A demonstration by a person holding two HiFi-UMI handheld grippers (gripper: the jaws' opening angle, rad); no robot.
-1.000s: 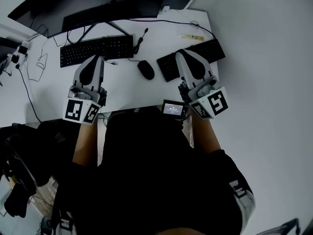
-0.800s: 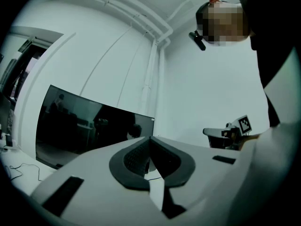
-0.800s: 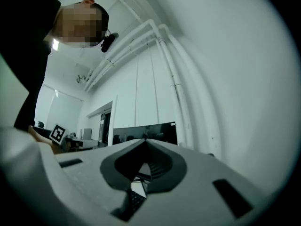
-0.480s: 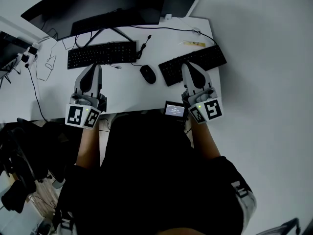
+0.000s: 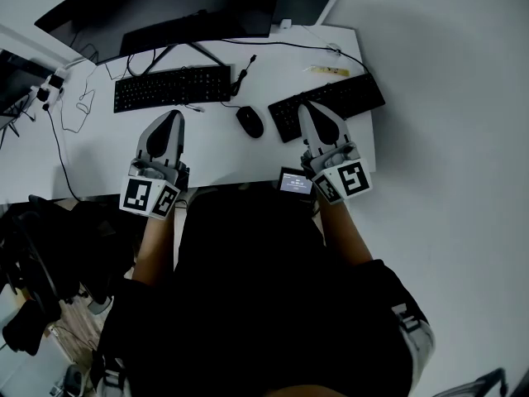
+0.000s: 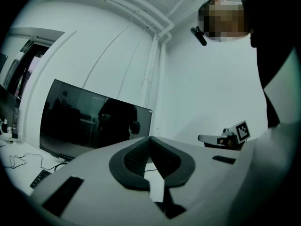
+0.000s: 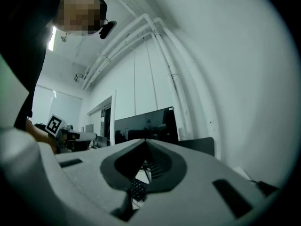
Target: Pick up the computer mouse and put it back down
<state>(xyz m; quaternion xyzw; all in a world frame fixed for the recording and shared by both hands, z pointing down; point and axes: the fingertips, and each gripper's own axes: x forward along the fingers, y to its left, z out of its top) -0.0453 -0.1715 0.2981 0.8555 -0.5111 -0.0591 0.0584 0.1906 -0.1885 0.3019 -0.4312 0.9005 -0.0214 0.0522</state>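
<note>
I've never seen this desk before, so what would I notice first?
The left gripper and right gripper, both white, shut and empty, reach over the white desk from its near edge. A small black mouse lies between them, untouched, with a big dark monitor at the back.

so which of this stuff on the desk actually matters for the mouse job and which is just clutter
For the job:
- computer mouse
- left gripper, shut, empty
- right gripper, shut, empty

Just lying about:
- left keyboard
- right keyboard
- monitor
- small screen device
</note>
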